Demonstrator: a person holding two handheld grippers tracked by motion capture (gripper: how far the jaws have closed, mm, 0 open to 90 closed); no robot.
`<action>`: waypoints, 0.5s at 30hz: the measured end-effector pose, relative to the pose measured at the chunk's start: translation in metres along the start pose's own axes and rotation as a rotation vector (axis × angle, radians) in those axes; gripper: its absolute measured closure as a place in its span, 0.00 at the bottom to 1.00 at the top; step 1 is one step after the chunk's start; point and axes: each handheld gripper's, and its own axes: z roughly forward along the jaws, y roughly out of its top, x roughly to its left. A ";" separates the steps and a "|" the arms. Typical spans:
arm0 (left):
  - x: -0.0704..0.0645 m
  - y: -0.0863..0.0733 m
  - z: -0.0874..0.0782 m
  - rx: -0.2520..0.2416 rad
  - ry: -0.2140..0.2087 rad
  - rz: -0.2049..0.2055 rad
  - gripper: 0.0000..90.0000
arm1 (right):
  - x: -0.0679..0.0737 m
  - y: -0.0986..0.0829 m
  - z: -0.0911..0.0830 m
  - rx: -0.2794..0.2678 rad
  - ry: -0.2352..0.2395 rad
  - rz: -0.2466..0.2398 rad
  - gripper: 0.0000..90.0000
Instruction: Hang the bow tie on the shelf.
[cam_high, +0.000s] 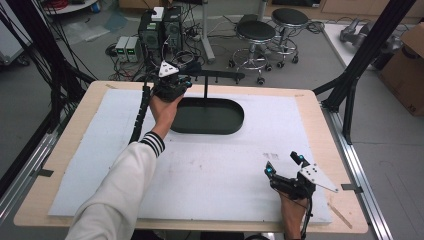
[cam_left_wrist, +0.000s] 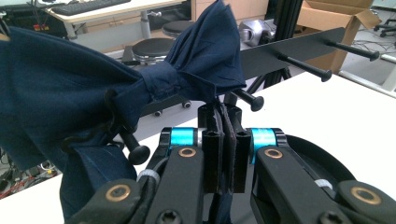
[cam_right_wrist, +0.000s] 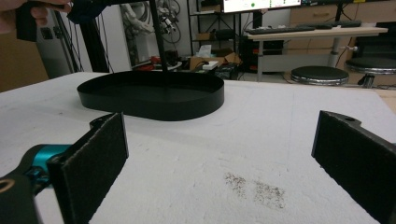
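Your left gripper (cam_high: 172, 86) is up at the far side of the table (cam_high: 310, 100), at the rack's crossbar (cam_left_wrist: 299, 46), w/ your left hand (cam_high: 165, 107) wrapped round its body and the grey plate on top. In the left gripper view its jaws are pressed together, clamped on a thin dark strap that runs up betw. the pads to the navy bow tie (cam_left_wrist: 93, 88). The bow tie sits just above and in front of the jaws, knot roughly centre-left, one wing spread wide to the left, the other rising to the top of the view. It hangs among the crossbar's black pegs: one peg (cam_left_wrist: 133, 144) pokes out under the left wing w/ a dark cord looped near it, another peg (cam_left_wrist: 247, 99) shows just right of the knot. Can't tell if the strap is actually hooked over a peg. Your right gripper (cam_high: 285, 167) is well apart from all that, near the table's near right corner, low over the white mat (cam_high: 225, 165); jaws wide apart, nothing betw. them. Ahead of it in the right gripper view sits the rack's black oval base tray (cam_right_wrist: 154, 100) w/ the post (cam_right_wrist: 156, 35) rising from it, plus a small brownish smudge (cam_right_wrist: 254, 186) on the mat.
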 end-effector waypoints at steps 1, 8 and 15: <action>0.000 0.000 0.001 0.003 0.001 0.001 0.97 | 0.000 0.000 0.000 0.000 0.000 0.000 0.03; 0.001 -0.003 0.004 0.011 0.016 0.015 0.97 | 0.000 0.000 0.000 0.000 0.001 0.011 0.03; 0.003 -0.006 0.007 0.027 0.033 0.016 0.96 | -0.001 0.000 -0.001 0.000 0.004 0.012 0.03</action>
